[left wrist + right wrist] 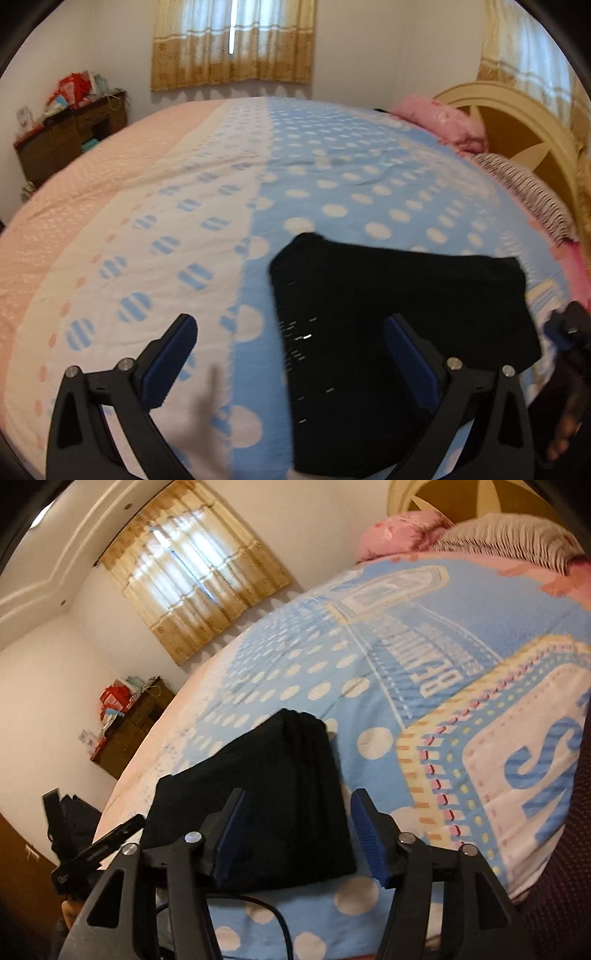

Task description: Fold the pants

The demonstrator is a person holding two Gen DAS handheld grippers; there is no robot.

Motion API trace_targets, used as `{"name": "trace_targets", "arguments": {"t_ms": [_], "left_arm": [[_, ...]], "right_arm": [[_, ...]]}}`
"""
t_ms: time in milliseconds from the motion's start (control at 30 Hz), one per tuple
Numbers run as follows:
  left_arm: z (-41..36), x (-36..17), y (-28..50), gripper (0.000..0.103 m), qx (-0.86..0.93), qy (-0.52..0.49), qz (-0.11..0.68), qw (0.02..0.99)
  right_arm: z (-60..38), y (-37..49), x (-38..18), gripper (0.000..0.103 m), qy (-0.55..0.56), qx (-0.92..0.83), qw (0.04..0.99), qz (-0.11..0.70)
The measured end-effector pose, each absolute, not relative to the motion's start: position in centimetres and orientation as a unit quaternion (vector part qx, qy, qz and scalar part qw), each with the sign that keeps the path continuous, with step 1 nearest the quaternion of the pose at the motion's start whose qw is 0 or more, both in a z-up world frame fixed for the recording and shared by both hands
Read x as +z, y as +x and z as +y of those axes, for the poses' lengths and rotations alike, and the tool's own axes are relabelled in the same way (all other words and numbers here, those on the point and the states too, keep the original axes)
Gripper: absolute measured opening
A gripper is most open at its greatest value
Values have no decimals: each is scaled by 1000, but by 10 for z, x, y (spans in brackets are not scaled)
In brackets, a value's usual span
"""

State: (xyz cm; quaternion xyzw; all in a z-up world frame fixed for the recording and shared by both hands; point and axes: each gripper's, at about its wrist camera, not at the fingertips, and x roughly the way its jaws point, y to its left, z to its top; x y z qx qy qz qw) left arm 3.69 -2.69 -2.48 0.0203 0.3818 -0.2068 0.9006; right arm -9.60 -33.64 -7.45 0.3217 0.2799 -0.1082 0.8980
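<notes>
1. Blue, white and pink cloth covers the big bed (pixel 332 177), and it has white dots all over it.
2. Gold curtains (pixel 232 44) hang on the wall behind the bed.
3. A yellow headboard (pixel 524 122) stands at the top end of the bed, with a pink pillow (pixel 439 118) and a stripy pillow (pixel 532 192) just in front of it.
4. A brown dresser (pixel 70 136) stands by the wall past the far side of the bed, with red and white things piled on top.
5. The black pants (pixel 369 332) lie flat on the bed near its front edge, folded into a neat block.
6. The left gripper (pixel 291 354) hangs over the bed with its blue pads spread wide apart, one side over the pants, and it holds nothing.
7. The right gripper (pixel 295 834) hangs over the near edge of the pants with its pads apart, and it holds nothing.
</notes>
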Motion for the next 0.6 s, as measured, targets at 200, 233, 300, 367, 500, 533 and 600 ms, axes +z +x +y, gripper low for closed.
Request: {"name": "trace_targets", "arguments": {"t_ms": [200, 233, 300, 367, 500, 533, 600], "left_arm": [[-36, -43, 44, 103, -227, -3, 418, 880], [-37, -49, 46, 103, -226, -8, 432, 873], [-37, -57, 46, 103, -222, -15, 446, 867], [-44, -56, 41, 103, -215, 4, 437, 873], [-48, -58, 38, 103, -203, 18, 436, 877], [-49, -58, 38, 103, -201, 17, 438, 876], [-48, -59, 41, 103, -197, 20, 441, 876]], "right_arm": [[-328, -84, -98, 60, 344, -91, 882, 308], [-325, -85, -97, 62, 336, -91, 886, 305], [-320, -82, -97, 65, 324, -88, 890, 310], [-317, -83, -98, 65, 322, -87, 892, 304], [-310, -80, -101, 65, 302, -99, 899, 303], [-309, -79, -102, 65, 294, -102, 900, 303], [-305, -77, -102, 66, 280, -110, 904, 303]]}}
